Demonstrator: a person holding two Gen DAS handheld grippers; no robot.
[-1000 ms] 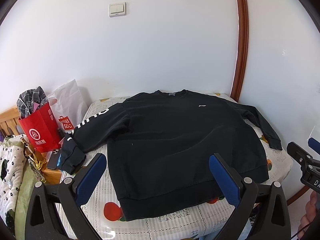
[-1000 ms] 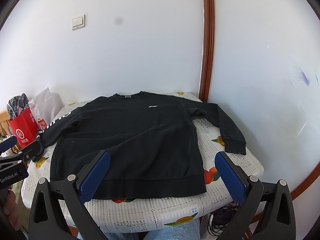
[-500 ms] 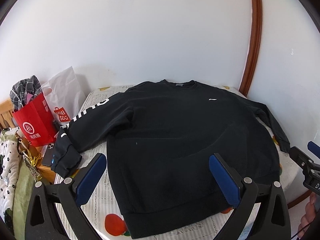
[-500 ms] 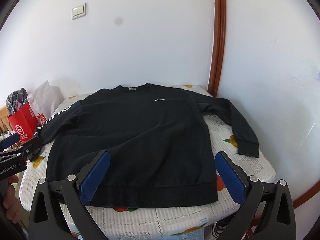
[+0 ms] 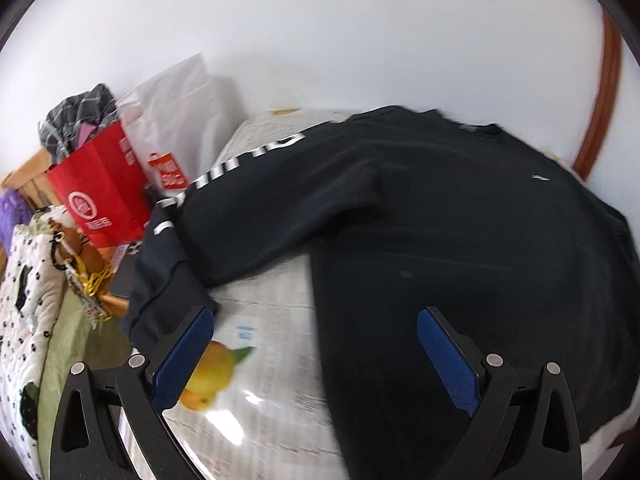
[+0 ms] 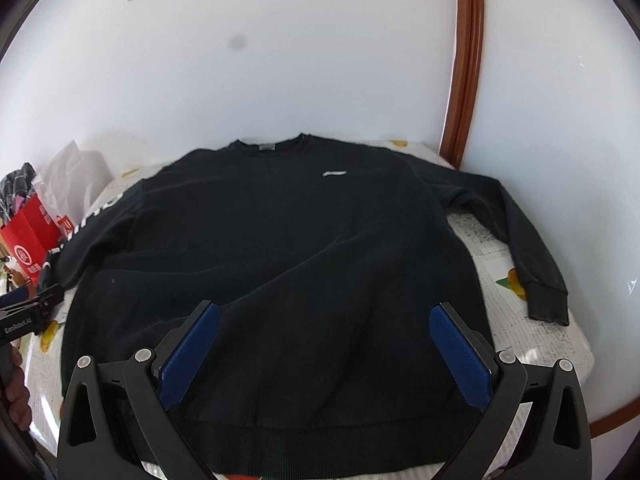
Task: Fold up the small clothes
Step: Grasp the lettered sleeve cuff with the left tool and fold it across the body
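A black sweatshirt point(image 6: 280, 248) lies flat, front up, on a table with a fruit-print cloth point(image 6: 532, 332), collar toward the wall. Its left sleeve point(image 5: 248, 204) carries white lettering, and the cuff point(image 5: 160, 300) hangs off the table's left edge. The right sleeve point(image 6: 524, 240) lies along the right side. My left gripper point(image 5: 316, 344) is open above the cloth between the left sleeve and the body. My right gripper point(image 6: 324, 340) is open over the lower body, near the hem. The left gripper point(image 6: 28, 312) also shows at the left edge of the right wrist view, held by a hand point(image 6: 16, 392).
A red paper bag point(image 5: 100, 196) and a white plastic bag point(image 5: 180, 120) stand at the table's left end against the wall. A spotted quilt point(image 5: 24, 300) lies lower left. A brown wooden door frame point(image 6: 464, 60) rises at the back right corner.
My left gripper has swung left and closer to the table, now over the left sleeve side. My right gripper has moved forward and lower over the sweatshirt's hem.
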